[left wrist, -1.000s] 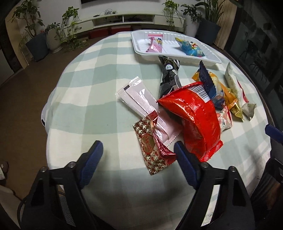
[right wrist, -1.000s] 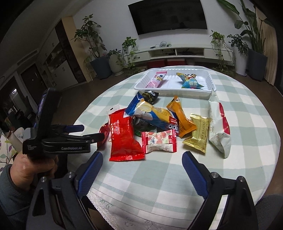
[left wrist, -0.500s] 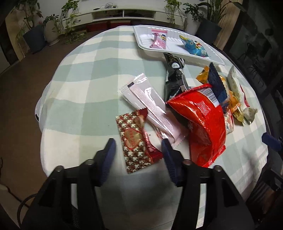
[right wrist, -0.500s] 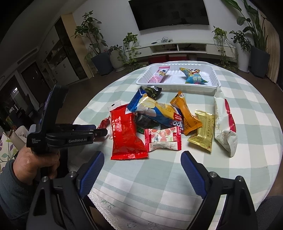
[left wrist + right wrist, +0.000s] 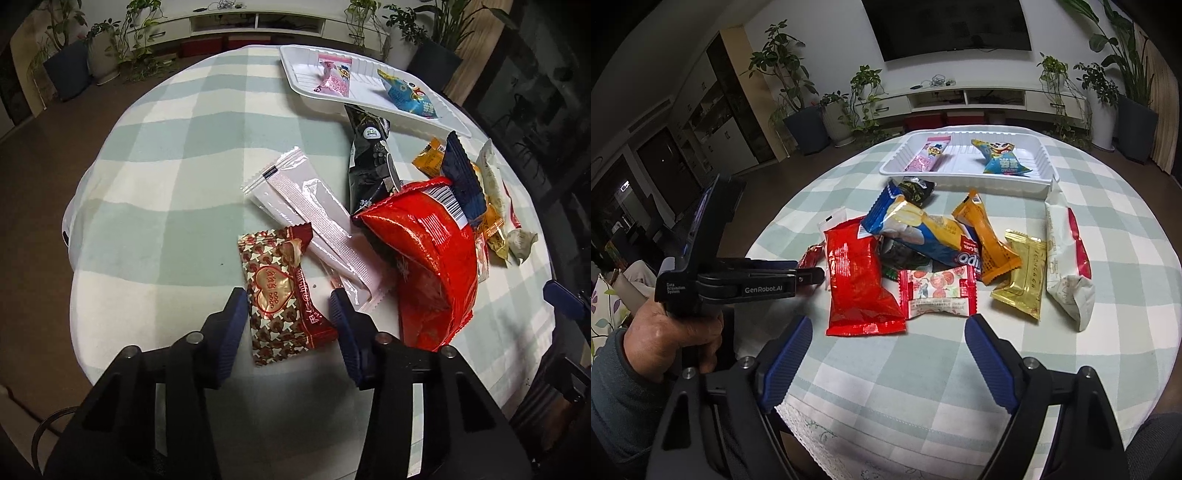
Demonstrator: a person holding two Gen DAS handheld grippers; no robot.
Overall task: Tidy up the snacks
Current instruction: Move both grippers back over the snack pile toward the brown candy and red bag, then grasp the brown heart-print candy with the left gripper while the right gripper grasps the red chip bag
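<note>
A red-brown heart-print candy packet (image 5: 280,291) lies on the checked tablecloth (image 5: 177,155). My left gripper (image 5: 286,304) is open with its blue fingers on either side of the packet's near end, not closed on it. Beside it lie a pale pink wafer packet (image 5: 314,218), a big red bag (image 5: 428,258) and a black packet (image 5: 369,158). The white tray (image 5: 303,83) at the far side holds a pink packet (image 5: 332,79) and a blue packet (image 5: 406,94). My right gripper (image 5: 888,334) is open and empty, above the near edge, in front of the red bag (image 5: 858,284).
Several more snacks lie in a pile: a red-white strawberry packet (image 5: 938,291), a gold packet (image 5: 1021,277), an orange packet (image 5: 988,240), a blue chip bag (image 5: 923,232) and a white-red packet (image 5: 1067,258). The left gripper shows in the right wrist view (image 5: 812,275). Potted plants and a TV stand are behind.
My left gripper has moved forward and down to the heart-print packet and its fingers have narrowed around it. The right gripper has barely moved.
</note>
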